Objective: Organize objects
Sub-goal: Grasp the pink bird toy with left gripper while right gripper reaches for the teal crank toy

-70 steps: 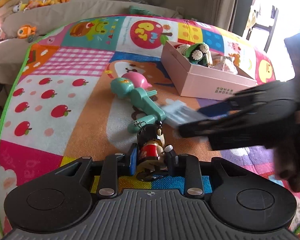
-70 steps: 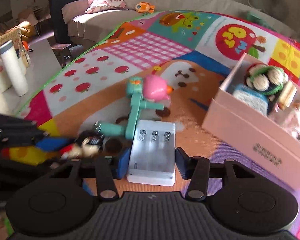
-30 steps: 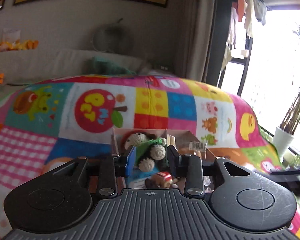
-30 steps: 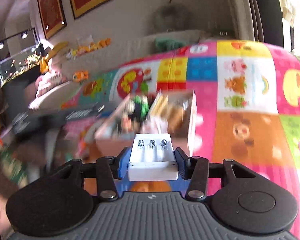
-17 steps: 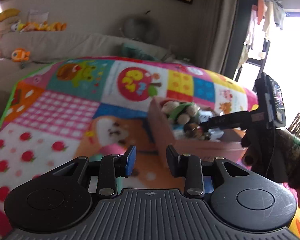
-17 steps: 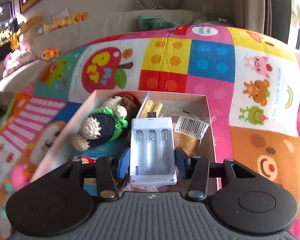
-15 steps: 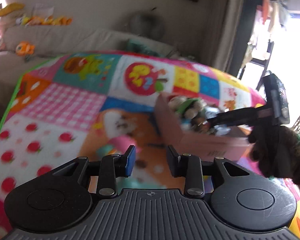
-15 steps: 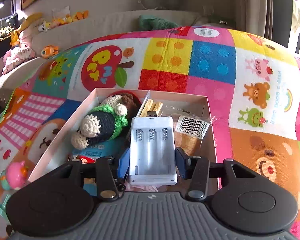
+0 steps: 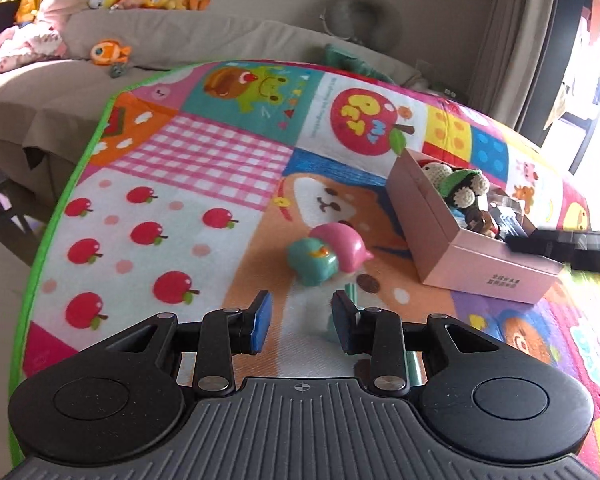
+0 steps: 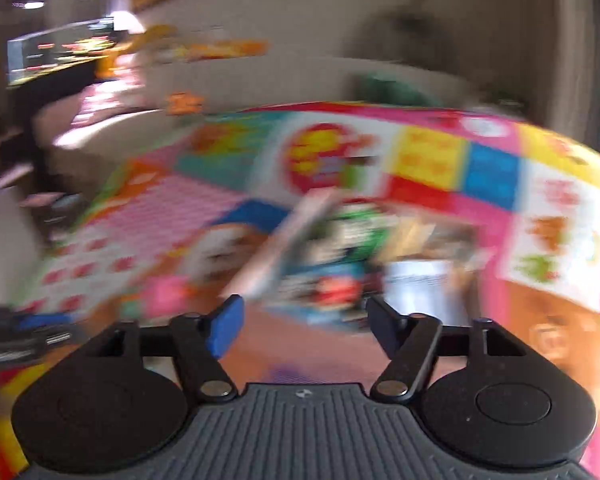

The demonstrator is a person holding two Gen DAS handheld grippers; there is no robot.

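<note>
My left gripper (image 9: 301, 320) hovers low over the play mat, its jaws a little apart with nothing between them. Just beyond its fingertips lies a teal and pink toy (image 9: 320, 258); the toy's teal stem runs under the right finger. The pink box (image 9: 436, 236) stands to the right, with a green crochet doll (image 9: 462, 186) and other small things inside. The right gripper's fingers (image 9: 548, 244) reach over the box's near corner. In the blurred right wrist view my right gripper (image 10: 304, 324) is opening and holds nothing. The white battery holder (image 10: 416, 284) lies in the box (image 10: 268, 248).
The mat's green edge (image 9: 60, 216) runs along the left, with bare floor beyond it. A beige sofa (image 9: 180, 36) with plush toys (image 9: 108, 52) stands behind the mat. Curtains and a bright window (image 9: 580, 80) are at the far right.
The right gripper let go of the white battery holder over the box, and its jaws spread. The left gripper swung away from the box and came down toward the teal and pink toy.
</note>
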